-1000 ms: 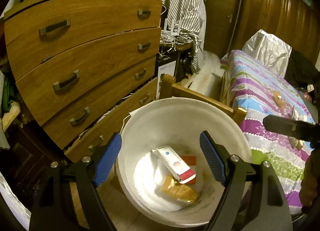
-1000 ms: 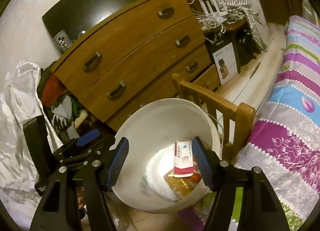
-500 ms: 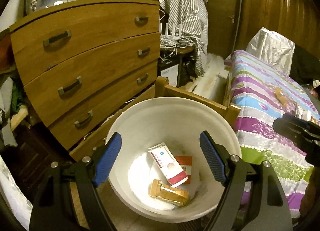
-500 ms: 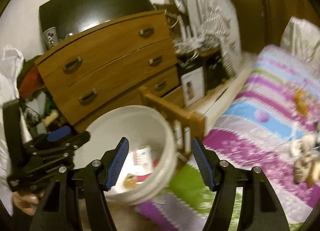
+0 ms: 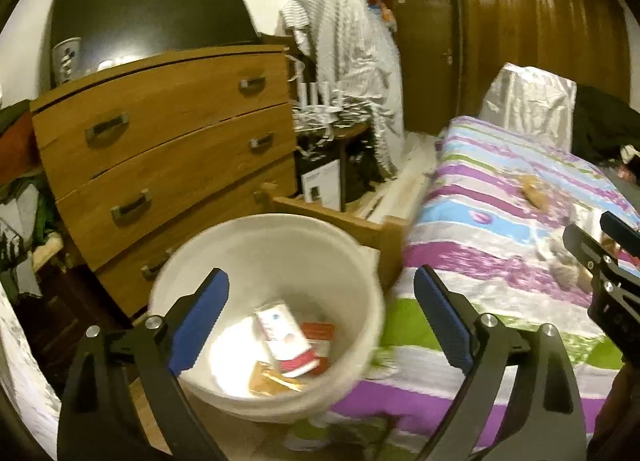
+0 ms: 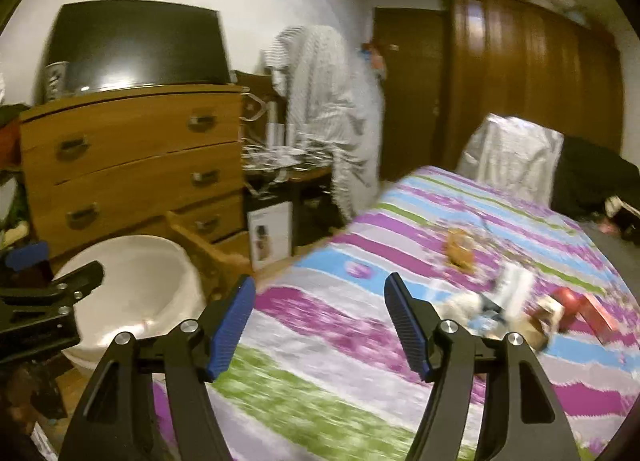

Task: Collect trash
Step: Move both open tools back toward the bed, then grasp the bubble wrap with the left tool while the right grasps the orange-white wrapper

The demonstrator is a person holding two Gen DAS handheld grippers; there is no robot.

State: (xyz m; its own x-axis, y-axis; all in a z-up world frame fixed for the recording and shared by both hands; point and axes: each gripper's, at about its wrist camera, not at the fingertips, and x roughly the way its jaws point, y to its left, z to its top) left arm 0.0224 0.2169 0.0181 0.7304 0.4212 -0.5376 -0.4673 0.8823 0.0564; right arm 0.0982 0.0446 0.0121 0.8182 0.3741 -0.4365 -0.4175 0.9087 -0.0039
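Observation:
A white bucket (image 5: 276, 245) stands beside the bed and holds a white and red box (image 5: 282, 335), a red packet (image 5: 318, 331) and an orange wrapper (image 5: 272, 379). My left gripper (image 5: 320, 313) is open and empty, just above the bucket's near right rim. My right gripper (image 6: 320, 321) is open and empty above the striped bedspread (image 6: 360, 341). Trash lies on the bed to its right: an orange wrapper (image 6: 460, 249), a white box (image 6: 514, 287), red boxes (image 6: 588, 311) and crumpled paper (image 6: 464, 303). The bucket also shows in the right wrist view (image 6: 140, 293).
A wooden chest of drawers (image 5: 160, 149) with a TV (image 5: 148, 17) stands behind the bucket. A wooden bed post (image 5: 376, 233) sits between bucket and bed. A cluttered side table (image 5: 332, 129), a draped striped cloth (image 5: 344, 49) and a dark wardrobe (image 5: 540, 41) stand farther back.
Both grippers have swung right, away from the bucket and towards the bed. The right gripper now looks over the bedspread and the trash on it. Both stayed open.

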